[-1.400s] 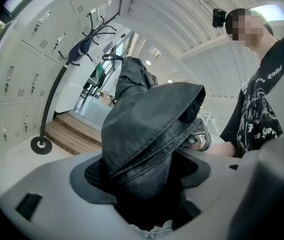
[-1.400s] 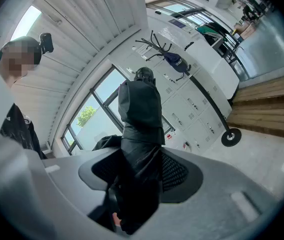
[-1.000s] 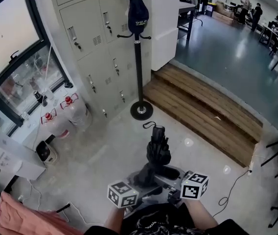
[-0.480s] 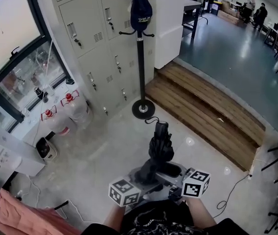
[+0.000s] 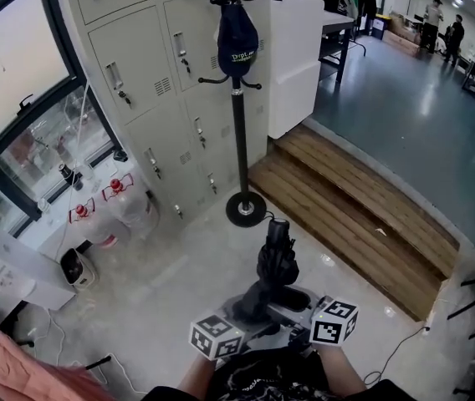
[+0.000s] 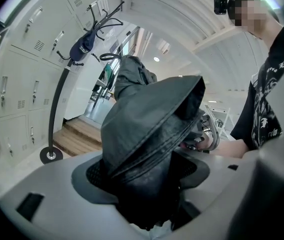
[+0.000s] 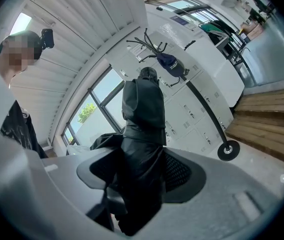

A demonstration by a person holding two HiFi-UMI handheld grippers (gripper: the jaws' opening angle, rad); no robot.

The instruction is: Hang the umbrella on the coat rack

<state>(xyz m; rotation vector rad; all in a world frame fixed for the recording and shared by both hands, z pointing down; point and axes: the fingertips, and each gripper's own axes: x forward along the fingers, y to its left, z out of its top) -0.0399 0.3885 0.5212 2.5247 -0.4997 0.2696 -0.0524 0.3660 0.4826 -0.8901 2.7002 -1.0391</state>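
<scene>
**A:** Item one, and where?

**B:** One umbrella (image 5: 275,261), black, folded. It is held low over the floor (image 5: 179,274) in front of the person. The handle end points far, toward the coat rack (image 5: 239,132), just near of its round base and not touching it.

**A:** Tongs?

**B:** Left tongs (image 5: 242,312): clamped on the umbrella's near end, fabric bunched between the jaws. Right tongs (image 5: 292,306): jaws have just been opening, yet the umbrella's fabric sits between them with the pads on it.

**A:** Rack holdings?

**B:** One dark blue cap (image 5: 237,38), on a hook. Pale lockers (image 5: 150,82) to the left, wooden step (image 5: 354,199) to the right.
</scene>
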